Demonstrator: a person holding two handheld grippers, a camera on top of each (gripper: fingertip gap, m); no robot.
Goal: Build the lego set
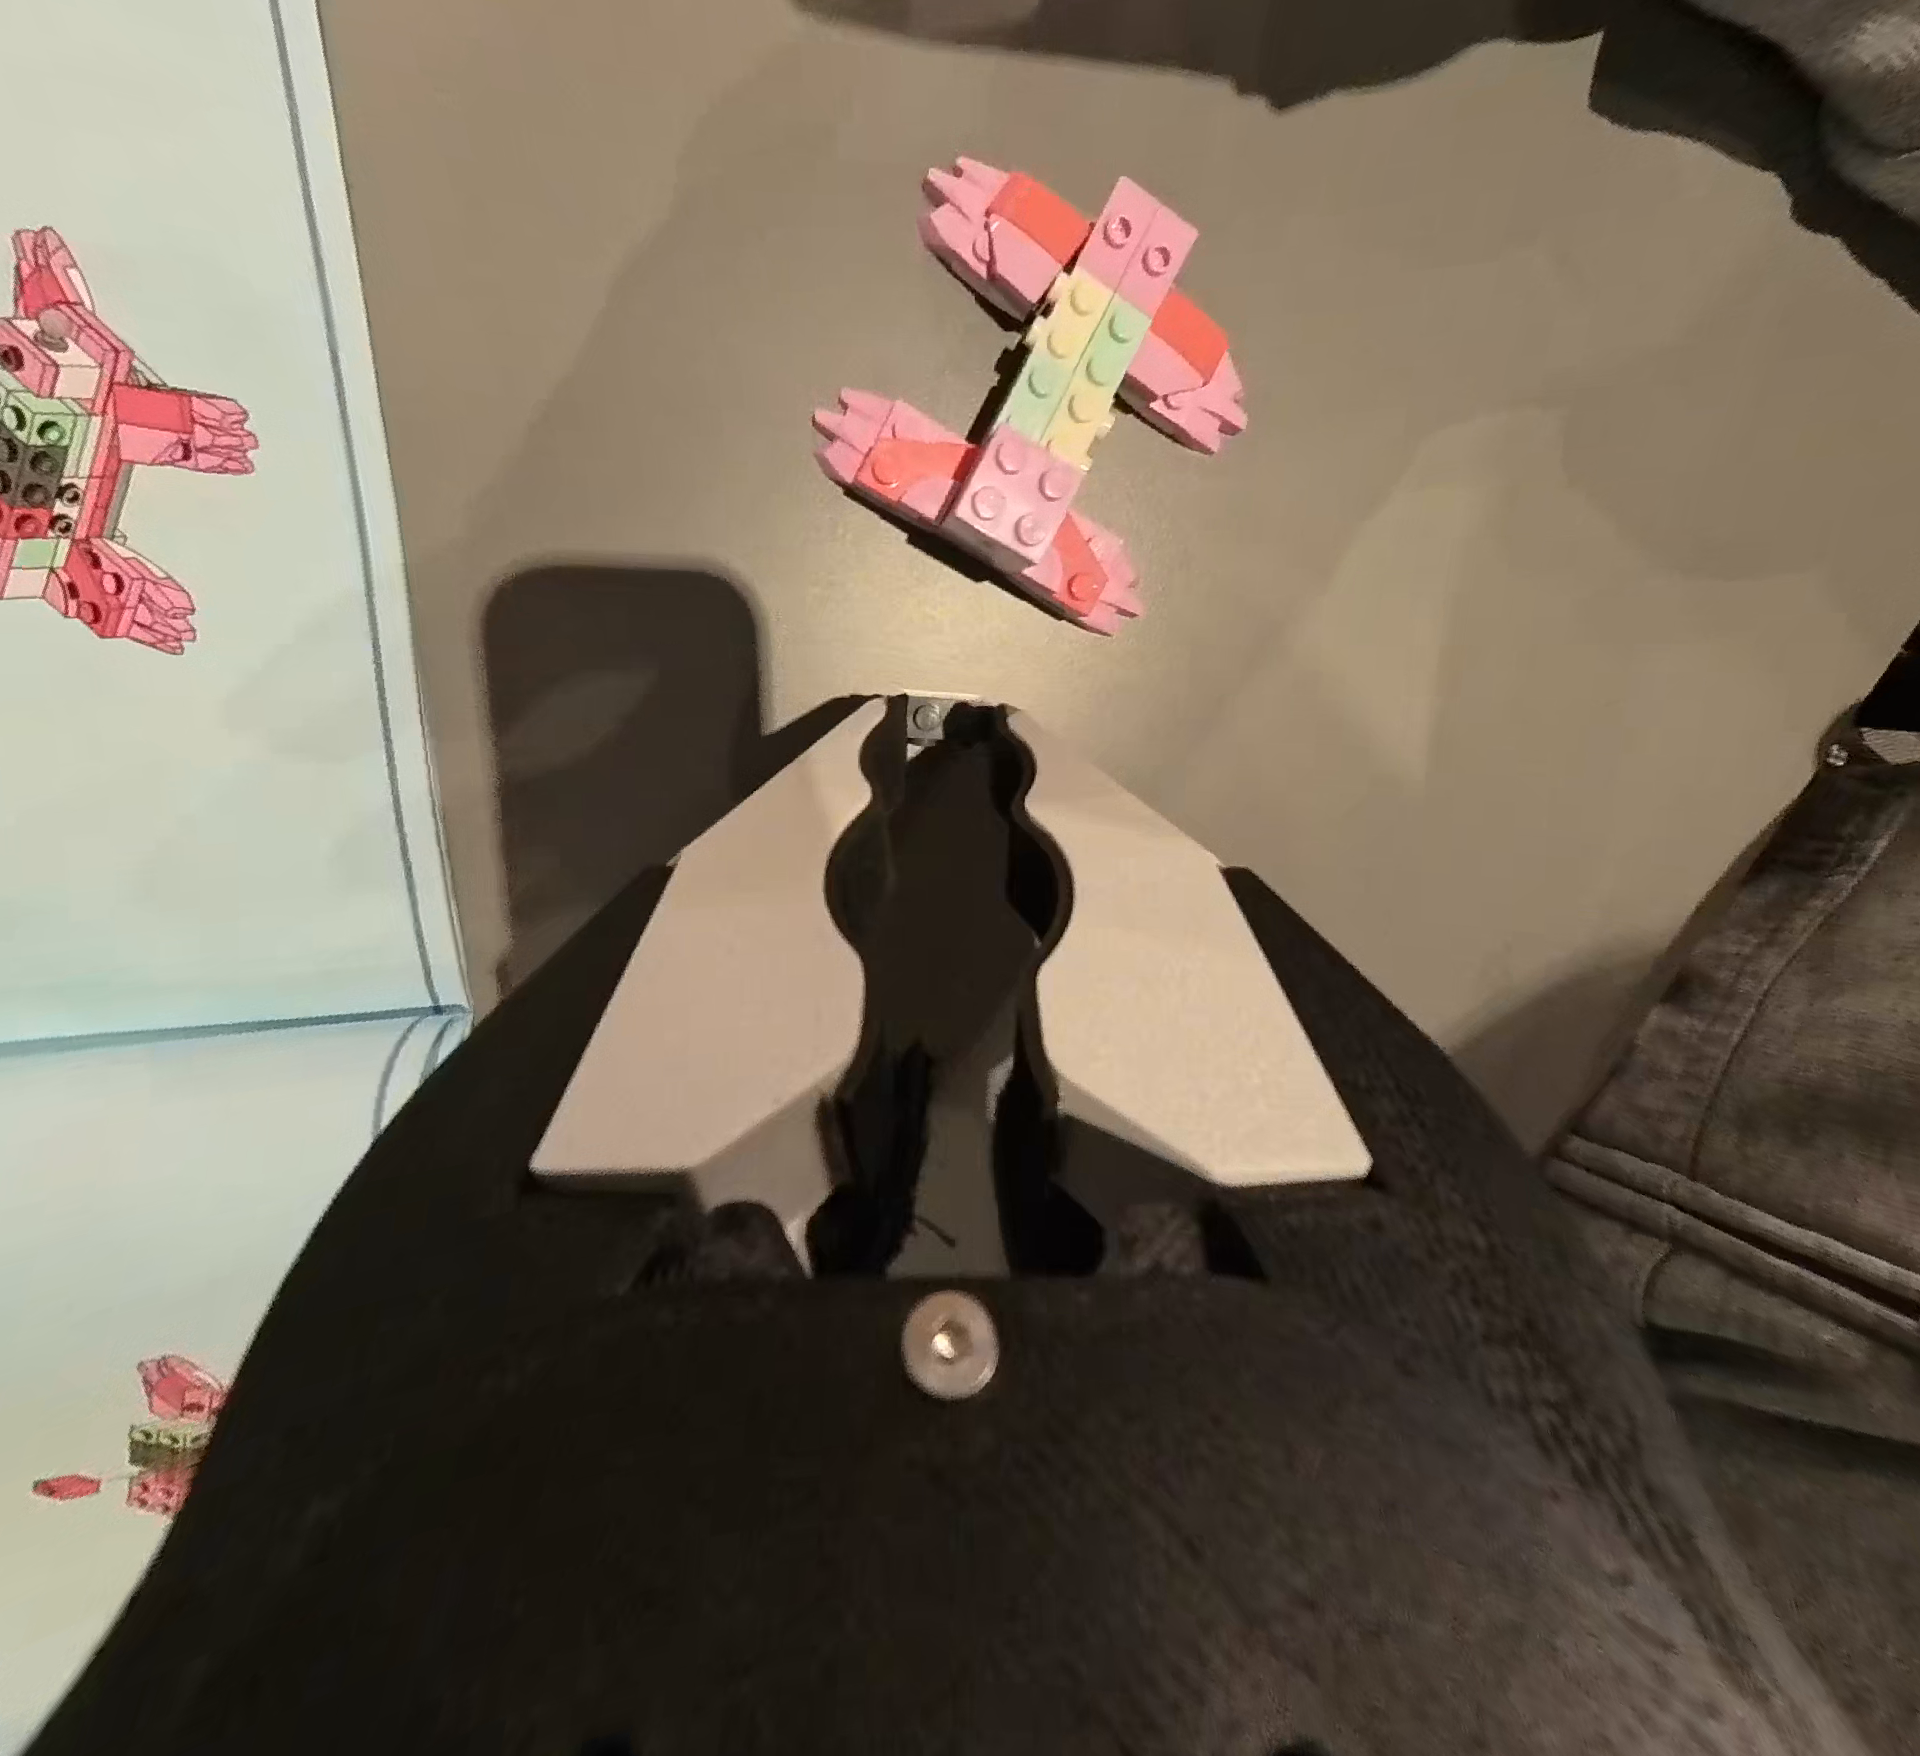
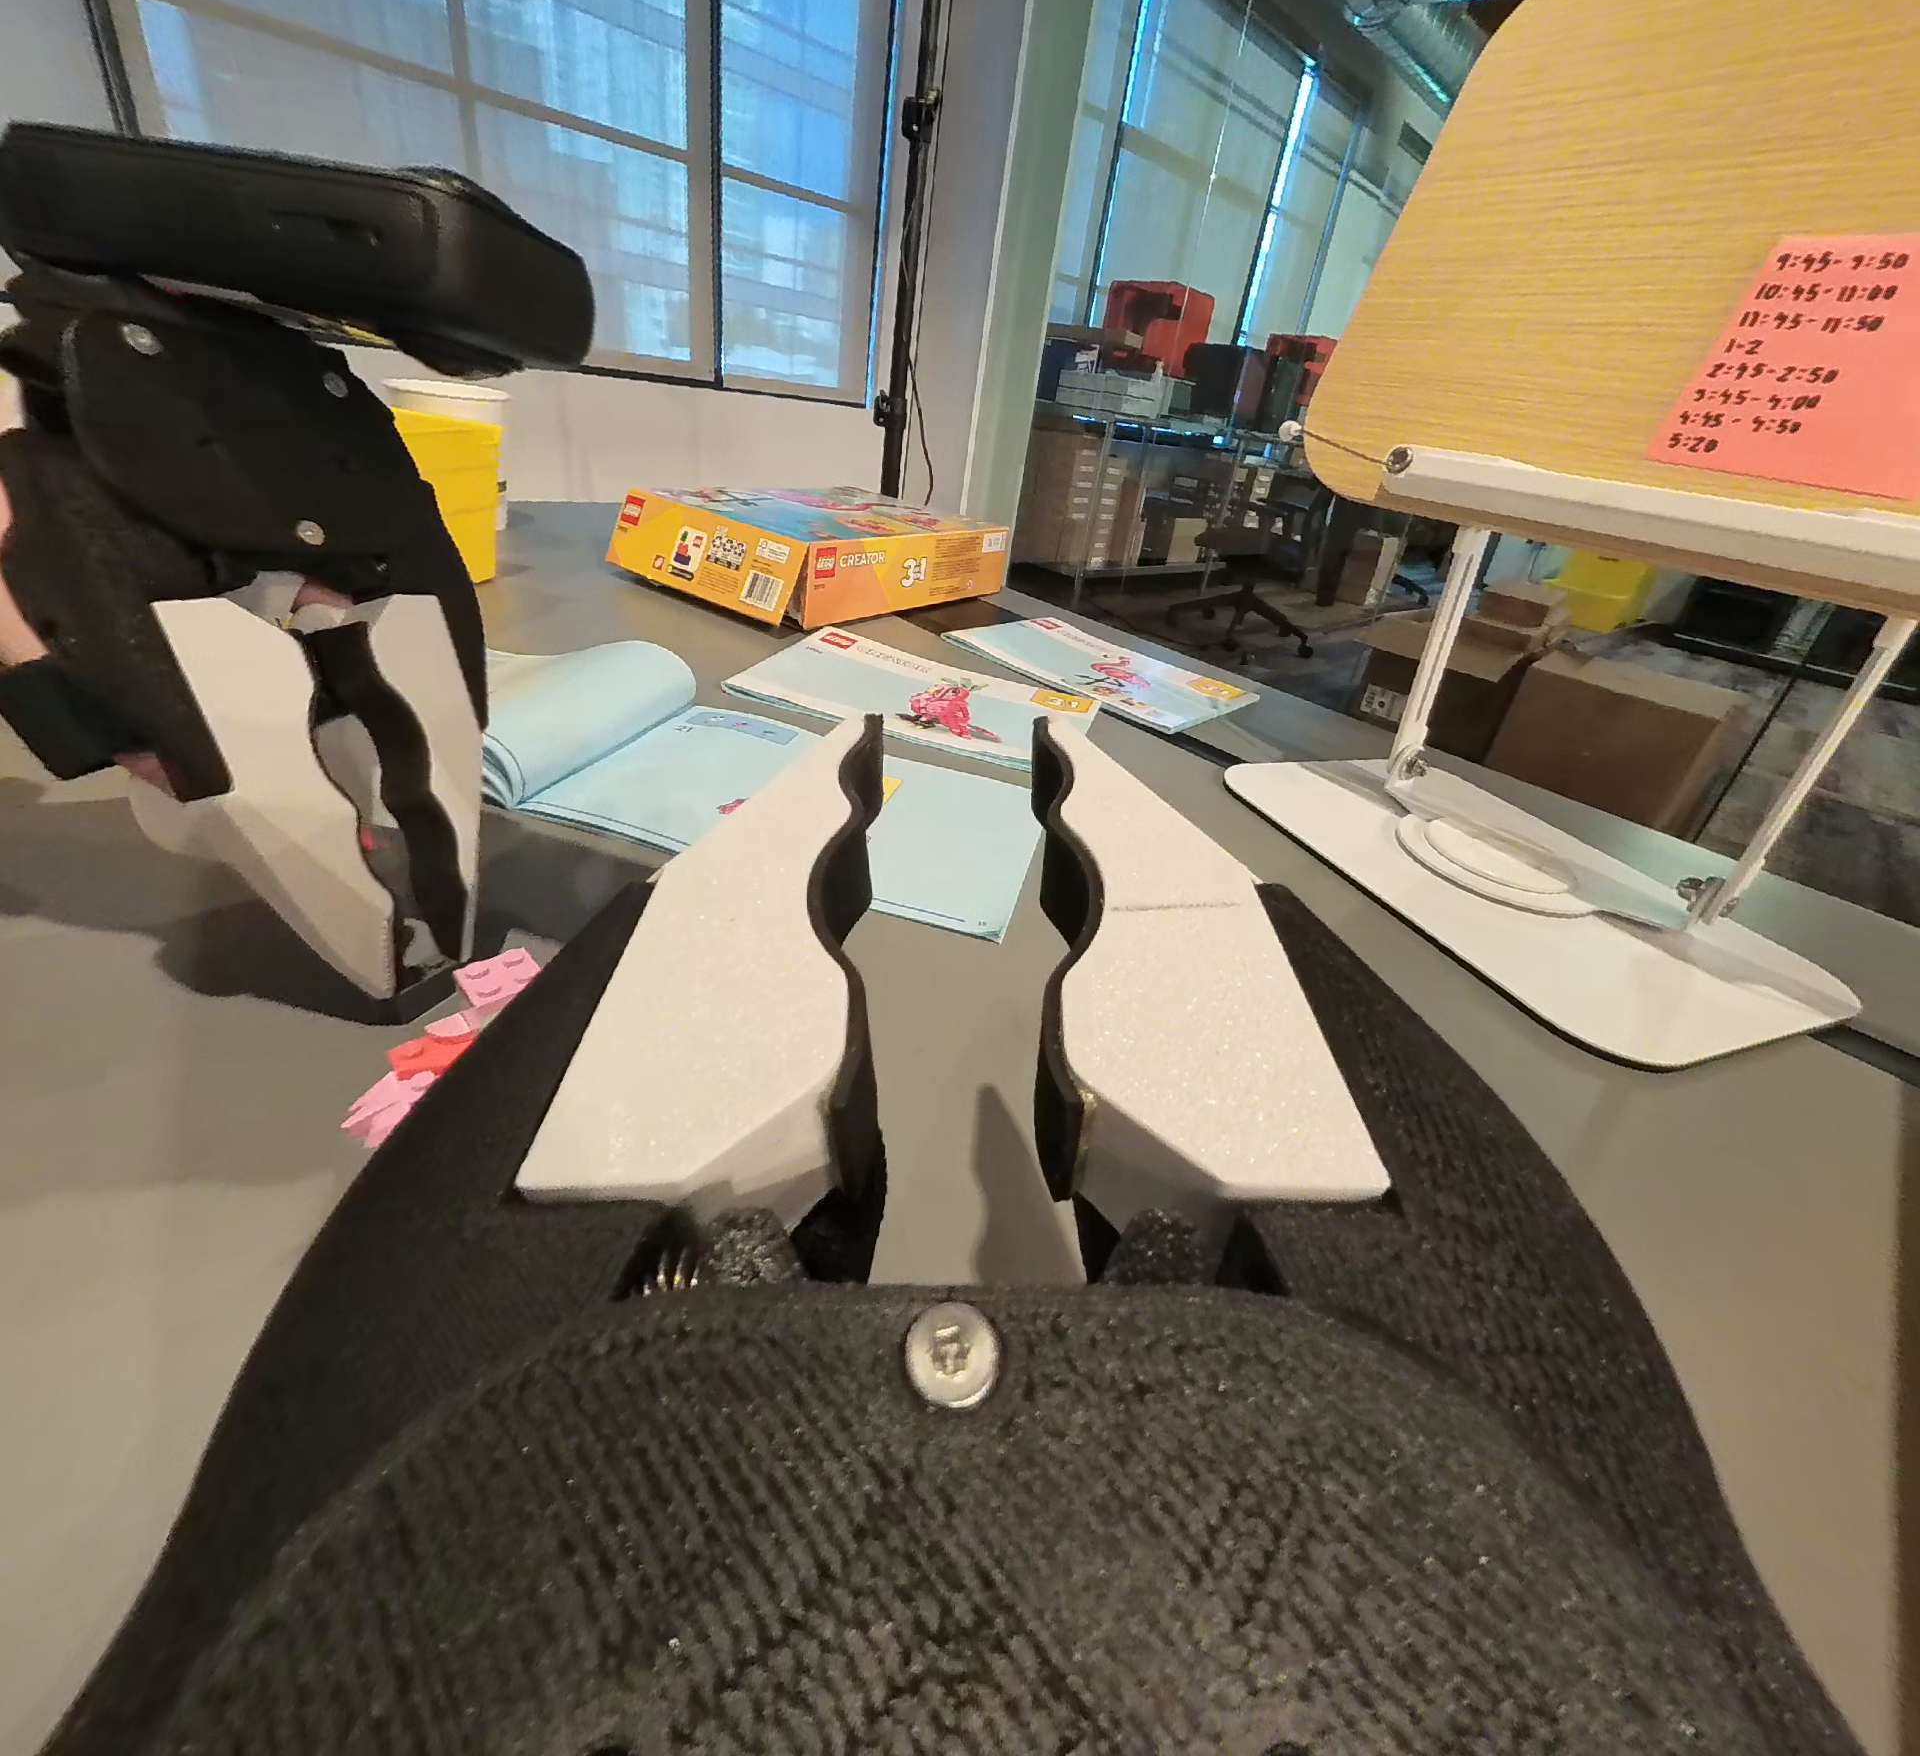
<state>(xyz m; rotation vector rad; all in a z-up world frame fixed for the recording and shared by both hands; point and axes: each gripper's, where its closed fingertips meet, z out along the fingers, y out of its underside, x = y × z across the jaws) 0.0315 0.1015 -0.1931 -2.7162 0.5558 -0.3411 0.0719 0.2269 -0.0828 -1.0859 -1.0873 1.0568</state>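
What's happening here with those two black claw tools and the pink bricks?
A person is building a lego set with a handheld claw in each hand. The left claw pinches a tiny grey piece just above the grey table, close to the half-built pink model lying flat there. The right claw is open and empty, off to the side. An open instruction booklet lies nearby.
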